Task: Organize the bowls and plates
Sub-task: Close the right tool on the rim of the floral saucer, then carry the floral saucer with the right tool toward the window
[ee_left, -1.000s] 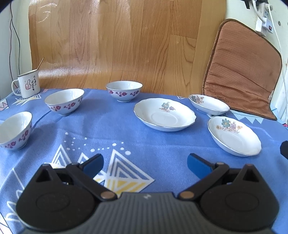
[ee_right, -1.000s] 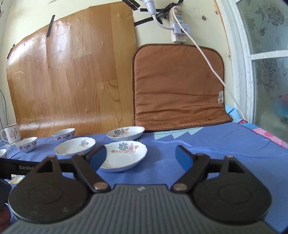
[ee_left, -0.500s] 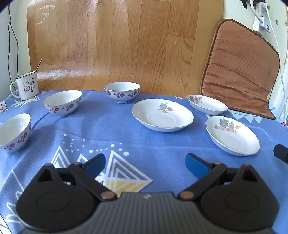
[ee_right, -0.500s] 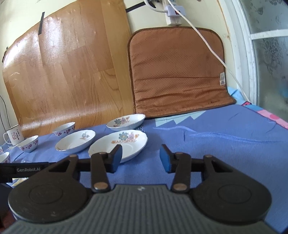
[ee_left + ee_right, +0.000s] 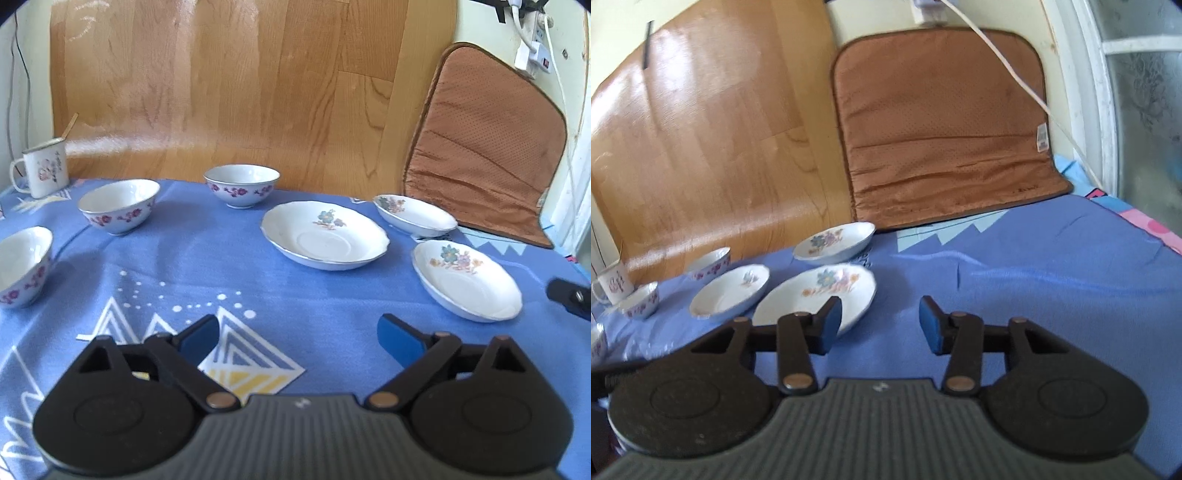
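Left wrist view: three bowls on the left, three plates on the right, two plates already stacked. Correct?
Not quite. The left wrist view shows the three bowls and three plates, but no plates are stacked; each lies separately on the cloth.

Plates [image 5: 325,236] & bowls [image 5: 118,206]: glossy glazed ceramic w/ flower prints. Tablecloth [image 5: 258,288]: matt woven cloth. Back panel [image 5: 236,92]: shiny wood-grain laminate. Cushion [image 5: 942,129]: brown dotted fabric. Mug [image 5: 46,171]: enamel-looking, glossy.
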A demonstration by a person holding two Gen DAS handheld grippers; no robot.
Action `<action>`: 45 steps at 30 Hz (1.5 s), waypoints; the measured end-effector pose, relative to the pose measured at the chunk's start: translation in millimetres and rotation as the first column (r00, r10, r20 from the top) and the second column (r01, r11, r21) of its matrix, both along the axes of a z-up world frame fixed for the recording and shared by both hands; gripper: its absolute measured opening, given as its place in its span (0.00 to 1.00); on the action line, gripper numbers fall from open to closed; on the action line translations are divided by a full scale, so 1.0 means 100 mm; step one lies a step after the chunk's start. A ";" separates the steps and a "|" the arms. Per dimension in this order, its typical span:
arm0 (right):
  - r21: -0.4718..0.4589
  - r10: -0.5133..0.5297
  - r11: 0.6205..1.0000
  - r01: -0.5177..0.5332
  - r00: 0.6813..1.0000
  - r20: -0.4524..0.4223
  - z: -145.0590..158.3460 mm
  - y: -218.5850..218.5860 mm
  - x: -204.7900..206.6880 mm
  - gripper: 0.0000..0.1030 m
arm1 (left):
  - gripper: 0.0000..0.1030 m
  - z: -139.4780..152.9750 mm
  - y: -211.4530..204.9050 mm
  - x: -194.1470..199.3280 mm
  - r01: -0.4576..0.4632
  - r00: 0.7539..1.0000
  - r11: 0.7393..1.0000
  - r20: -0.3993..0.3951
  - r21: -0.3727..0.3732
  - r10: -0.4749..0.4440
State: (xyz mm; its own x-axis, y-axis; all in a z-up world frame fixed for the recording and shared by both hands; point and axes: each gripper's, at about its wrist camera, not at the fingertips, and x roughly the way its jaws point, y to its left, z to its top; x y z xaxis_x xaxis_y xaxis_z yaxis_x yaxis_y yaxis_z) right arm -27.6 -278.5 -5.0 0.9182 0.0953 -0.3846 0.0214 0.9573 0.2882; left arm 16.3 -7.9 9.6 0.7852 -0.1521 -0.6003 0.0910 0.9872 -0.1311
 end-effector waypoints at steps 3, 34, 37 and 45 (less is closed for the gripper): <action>0.041 0.032 0.999 -0.030 0.999 -0.038 0.10 -0.10 0.20 0.48 | 0.82 0.07 0.02 0.11 0.044 0.998 0.996 -0.047 -0.080 -0.048; 0.082 -0.284 0.951 0.297 0.948 -0.141 -0.13 -1.40 -1.13 0.12 | 0.17 0.04 -2.50 -0.17 0.605 0.754 0.784 -0.214 -0.139 -0.621; 0.071 -0.296 0.949 0.307 0.945 -0.139 -0.18 -1.38 -1.10 0.13 | 0.18 0.01 -2.50 -0.16 0.616 0.754 0.778 -0.196 -0.122 -0.627; -0.004 -0.372 0.928 0.372 0.928 -0.008 -0.01 -1.25 -1.15 0.31 | 0.27 0.38 -1.78 -0.20 0.578 0.810 0.804 -0.024 -0.141 -0.586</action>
State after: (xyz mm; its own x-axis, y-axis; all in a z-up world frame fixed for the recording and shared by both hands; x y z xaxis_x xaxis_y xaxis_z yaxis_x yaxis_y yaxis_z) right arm -142.2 -403.3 -6.3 0.8841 -0.2534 -0.3925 0.3786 0.8808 0.2843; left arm -4.1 -186.0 47.8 0.4867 -0.6427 -0.5916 0.6304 0.7273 -0.2715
